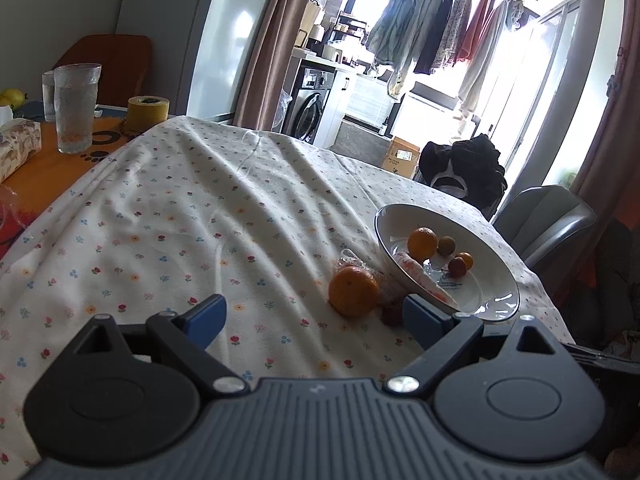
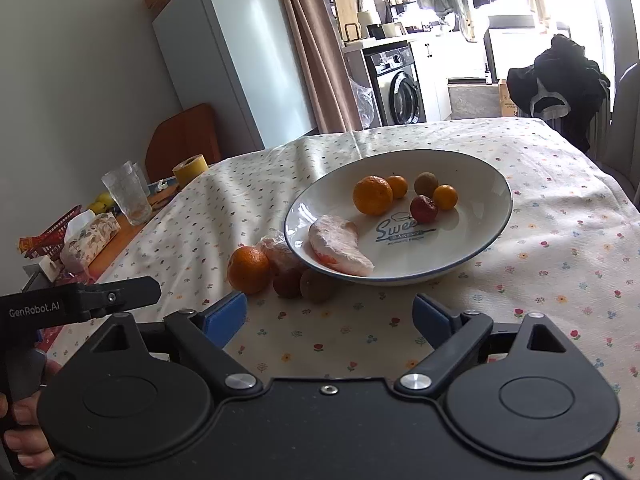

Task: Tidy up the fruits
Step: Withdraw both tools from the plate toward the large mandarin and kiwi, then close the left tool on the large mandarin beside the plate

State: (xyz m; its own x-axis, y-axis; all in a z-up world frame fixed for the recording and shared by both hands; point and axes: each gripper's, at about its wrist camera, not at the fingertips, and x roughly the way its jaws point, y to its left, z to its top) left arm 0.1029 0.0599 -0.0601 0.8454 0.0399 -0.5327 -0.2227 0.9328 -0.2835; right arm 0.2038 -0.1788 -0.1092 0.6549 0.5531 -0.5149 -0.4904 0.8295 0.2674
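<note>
A white bowl (image 2: 472, 240) with a blue rim stands on the floral tablecloth; it also shows in the left wrist view (image 1: 492, 304). It holds a large orange (image 2: 372, 195), several small fruits and a plastic-wrapped fruit (image 2: 340, 249). Beside the bowl on the cloth lie another orange (image 2: 248, 265) (image 1: 353, 292), a wrapped fruit (image 2: 276, 250) and two small brown fruits (image 2: 316, 285). My left gripper (image 1: 312, 316) is open and empty, just short of the loose orange. My right gripper (image 2: 330, 320) is open and empty, in front of the bowl.
The table's left end holds a drinking glass (image 1: 76, 108), a yellow tape roll (image 1: 147, 114) and a tissue box (image 1: 18, 148). A grey chair (image 1: 548, 220) stands past the right edge. The left gripper's body (image 2: 80, 304) shows at the right view's left.
</note>
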